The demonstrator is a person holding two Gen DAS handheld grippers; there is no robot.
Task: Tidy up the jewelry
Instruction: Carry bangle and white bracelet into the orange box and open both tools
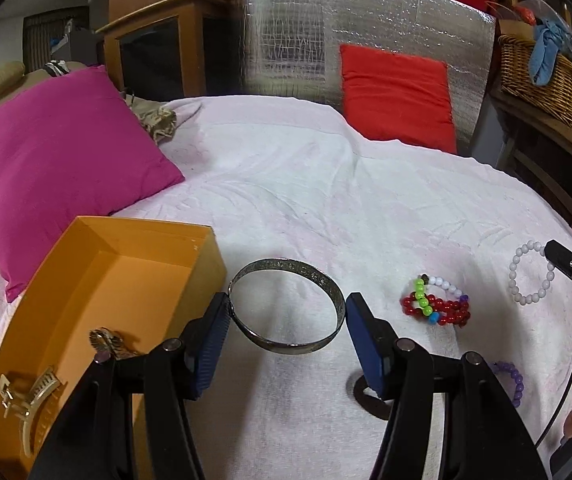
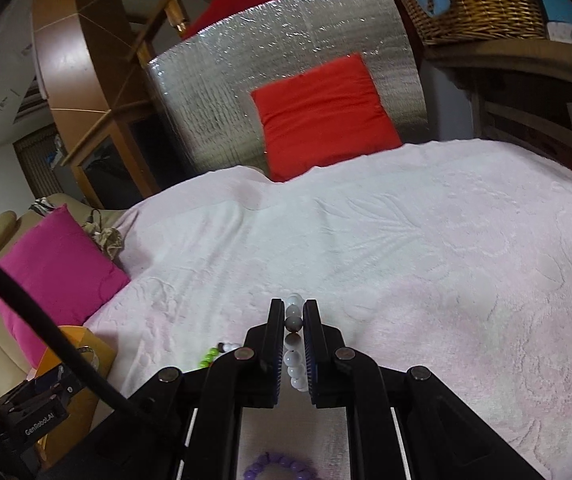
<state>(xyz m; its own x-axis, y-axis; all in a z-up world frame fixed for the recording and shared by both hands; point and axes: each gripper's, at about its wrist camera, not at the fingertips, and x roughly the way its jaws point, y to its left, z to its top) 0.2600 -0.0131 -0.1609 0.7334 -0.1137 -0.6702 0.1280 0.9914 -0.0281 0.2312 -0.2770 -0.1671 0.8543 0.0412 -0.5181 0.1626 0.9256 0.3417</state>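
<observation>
**Bangle between the left pads, white beads pinched in the right**

Only the left wrist view shows the orange box (image 1: 98, 304) at 9 o'clock, with a hair claw (image 1: 26, 404) inside. The left gripper (image 1: 286, 320) stands wide apart around a silver bangle (image 1: 286, 307) on the white towel (image 1: 326, 200); contact is unclear. The right gripper (image 2: 295, 336) is clamped on a white bead bracelet (image 2: 294, 360). A purple bracelet (image 2: 278, 466) at 6 o'clock is cut off.

You are seeing "GenRobot.AI" in white letters on the black left gripper body (image 2: 42, 416) at the lower left of the right wrist view; the engraving on the silver bangle (image 1: 286, 306) is staying unreadable.
</observation>
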